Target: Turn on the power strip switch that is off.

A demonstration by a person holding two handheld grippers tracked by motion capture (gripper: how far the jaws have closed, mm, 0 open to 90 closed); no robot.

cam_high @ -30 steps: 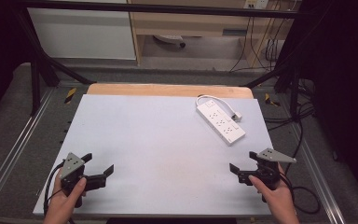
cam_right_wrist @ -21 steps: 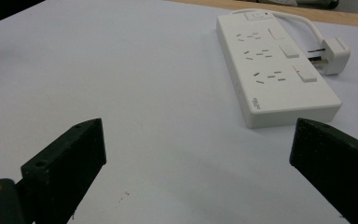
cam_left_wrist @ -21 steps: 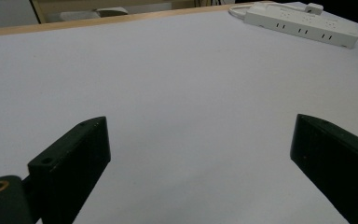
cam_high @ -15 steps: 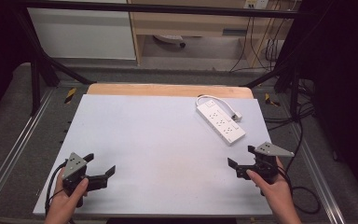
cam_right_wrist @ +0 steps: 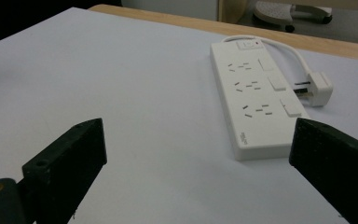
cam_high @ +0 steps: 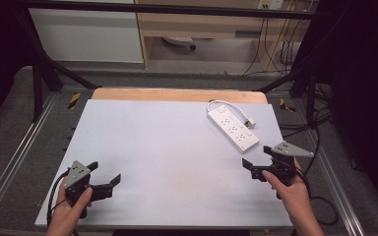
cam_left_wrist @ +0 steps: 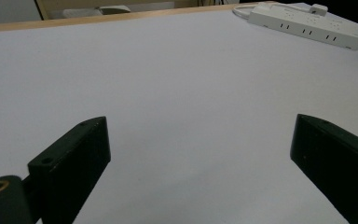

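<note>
White power strip (cam_high: 233,127) on table (cam_high: 167,162), far right.
Right gripper (cam_high: 258,162) near it; left gripper (cam_high: 104,177) well apart; both fingers released.

From where I stand, the white worktop (cam_high: 167,147) lies bare across its whole left and middle, open passage for either hand. The one obstacle is the power strip (cam_high: 233,129), lying flat toward the far right, its cord and plug (cam_high: 249,123) looped just beside it. It sits near the right gripper (cam_high: 257,166), just ahead of its wide-spread fingers (cam_right_wrist: 65,161).
</note>
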